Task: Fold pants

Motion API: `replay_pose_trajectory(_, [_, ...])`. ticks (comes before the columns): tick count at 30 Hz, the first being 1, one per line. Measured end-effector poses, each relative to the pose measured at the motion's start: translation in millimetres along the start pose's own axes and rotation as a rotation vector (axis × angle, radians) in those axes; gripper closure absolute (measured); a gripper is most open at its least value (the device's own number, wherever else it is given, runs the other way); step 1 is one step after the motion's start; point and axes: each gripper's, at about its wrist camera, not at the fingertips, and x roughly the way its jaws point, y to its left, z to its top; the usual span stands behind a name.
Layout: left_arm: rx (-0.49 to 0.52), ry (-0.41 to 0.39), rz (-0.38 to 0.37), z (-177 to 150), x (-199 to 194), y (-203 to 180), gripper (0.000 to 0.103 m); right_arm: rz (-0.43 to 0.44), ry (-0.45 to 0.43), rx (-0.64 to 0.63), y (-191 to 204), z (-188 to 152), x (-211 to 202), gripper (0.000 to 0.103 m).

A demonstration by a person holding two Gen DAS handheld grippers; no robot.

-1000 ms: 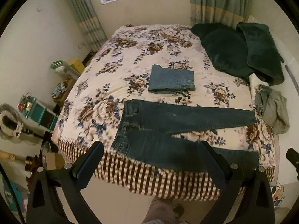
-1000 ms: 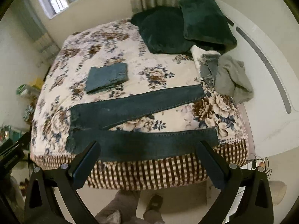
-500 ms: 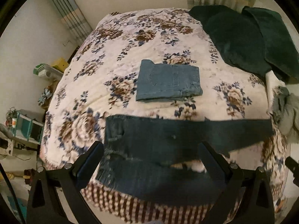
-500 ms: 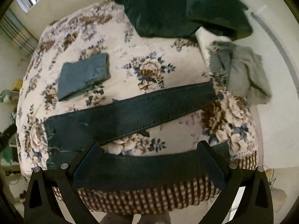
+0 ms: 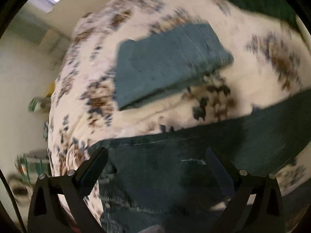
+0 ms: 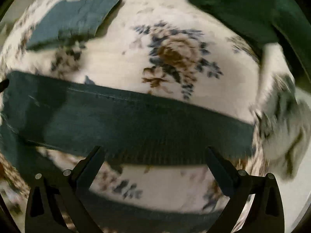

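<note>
Dark blue jeans point(image 5: 175, 165) lie spread flat on the floral bedspread point(image 5: 155, 116), waist to the left, legs running right. In the left wrist view my left gripper point(image 5: 155, 167) hangs open just above the waist and seat area, nothing between its fingers. In the right wrist view the far leg point(image 6: 136, 124) crosses the frame and the near leg point(image 6: 145, 215) lies at the bottom. My right gripper point(image 6: 153, 165) is open over the gap of bedspread between the two legs. Both views are motion-blurred.
A folded lighter blue pair of jeans point(image 5: 169, 62) point(image 6: 73, 19) rests farther back on the bed. Dark green pillows point(image 6: 243, 5) sit at the back right. A grey garment point(image 6: 285, 126) is heaped at the right edge. Clutter stands on the floor at left point(image 5: 37, 103).
Both grippers have dropped steeply and moved forward toward the bed; the jeans now fill the lower frames. Both stay open and the jeans have not moved.
</note>
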Motion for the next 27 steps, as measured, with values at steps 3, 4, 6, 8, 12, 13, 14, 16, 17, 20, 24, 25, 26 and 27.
replay_pose_trajectory(3, [0.102,0.055,-0.043,8,39,-26,0.000,-0.030,0.031,-0.114,24,26,41,0.000])
replay_pose_trajectory(4, [0.148,0.075,-0.062,11,51,-35,0.001,-0.038,0.047,-0.150,31,35,54,0.000])
replay_pose_trajectory(6, [0.243,0.093,-0.065,15,73,-54,0.001,-0.051,0.076,-0.231,47,53,80,0.000])
replay_pose_trajectory(8, [0.332,0.122,-0.075,16,93,-68,0.001,-0.089,0.093,-0.301,59,63,99,0.000])
replay_pose_trajectory(12, [0.450,0.152,-0.102,17,117,-82,0.001,-0.130,0.150,-0.394,69,77,131,0.001])
replay_pose_trajectory(13, [0.471,0.151,-0.114,18,120,-84,0.001,-0.124,0.161,-0.405,70,80,135,0.001])
replay_pose_trajectory(14, [0.486,0.149,-0.128,19,122,-84,0.001,-0.117,0.173,-0.417,70,82,139,0.001])
replay_pose_trajectory(16, [0.502,0.140,-0.158,21,123,-82,0.002,-0.093,0.195,-0.435,68,87,144,0.001])
replay_pose_trajectory(17, [0.508,0.135,-0.174,21,123,-81,0.005,-0.076,0.207,-0.443,67,90,147,0.001])
replay_pose_trajectory(20, [0.516,0.148,-0.279,22,122,-79,0.038,-0.015,0.244,-0.449,63,97,157,0.007])
replay_pose_trajectory(24, [0.523,0.148,-0.328,23,113,-83,0.068,0.052,0.269,-0.463,71,96,157,0.044])
replay_pose_trajectory(25, [0.516,0.140,-0.328,23,110,-81,0.076,0.057,0.269,-0.471,74,94,154,0.054])
replay_pose_trajectory(26, [0.505,0.128,-0.320,25,108,-78,0.086,0.055,0.267,-0.481,78,91,152,0.076])
replay_pose_trajectory(27, [0.485,0.128,-0.322,25,106,-73,0.088,0.027,0.255,-0.489,80,87,147,0.084])
